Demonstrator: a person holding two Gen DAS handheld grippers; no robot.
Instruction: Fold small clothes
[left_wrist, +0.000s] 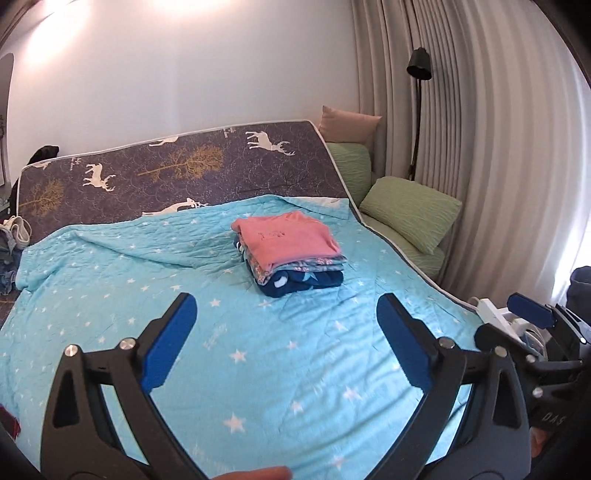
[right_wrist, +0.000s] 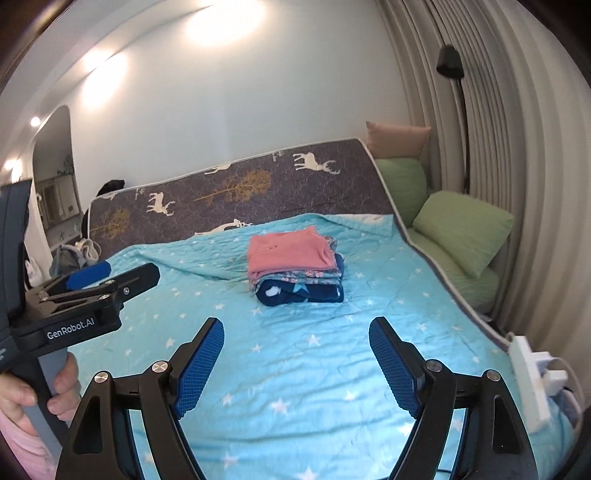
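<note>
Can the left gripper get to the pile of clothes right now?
Probably yes: the left gripper is open and empty, and only bare blue blanket lies between it and the pile of clothes.
</note>
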